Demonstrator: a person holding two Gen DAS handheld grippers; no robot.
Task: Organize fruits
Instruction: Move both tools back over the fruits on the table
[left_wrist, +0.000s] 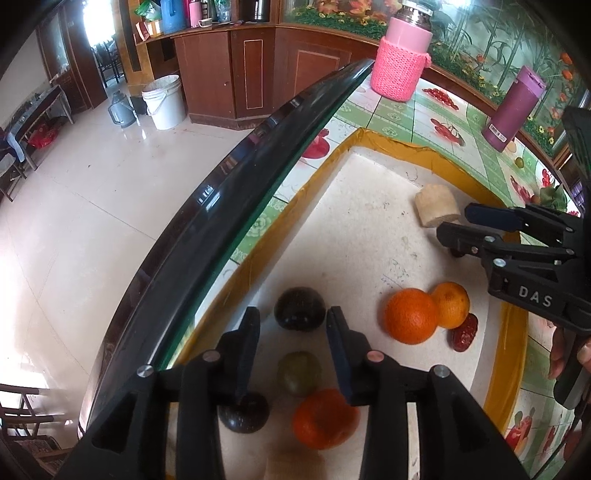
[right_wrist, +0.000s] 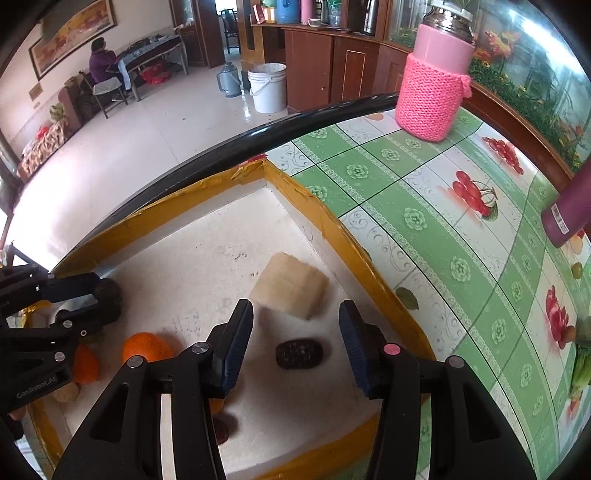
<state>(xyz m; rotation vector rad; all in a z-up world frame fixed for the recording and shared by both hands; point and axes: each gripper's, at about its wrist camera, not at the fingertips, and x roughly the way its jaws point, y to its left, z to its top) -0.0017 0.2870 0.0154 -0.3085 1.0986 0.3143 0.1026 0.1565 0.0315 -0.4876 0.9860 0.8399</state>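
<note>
With the right claw (right_wrist: 295, 345) spread wide above the small wrinkled dark date (right_wrist: 299, 353) and the left claw (left_wrist: 291, 338) open near the round dark fruit (left_wrist: 300, 308), the right should descend straight, straddle the date evenly, then close gently.

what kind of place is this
Most likely a home living or dining room: a table with a fruit-print tablecloth, wooden cabinets holding flasks, a white bucket on the tiled floor, and a person seated farther back.

tray (right_wrist: 314, 206): we are seeing a white floor, yellow-taped rim
oranges (left_wrist: 410, 315): we are seeing bright orange
bench (right_wrist: 424, 206): we are seeing green-and-white checks, cherry prints
flask sleeve (right_wrist: 430, 99): we are seeing pink knit
</note>
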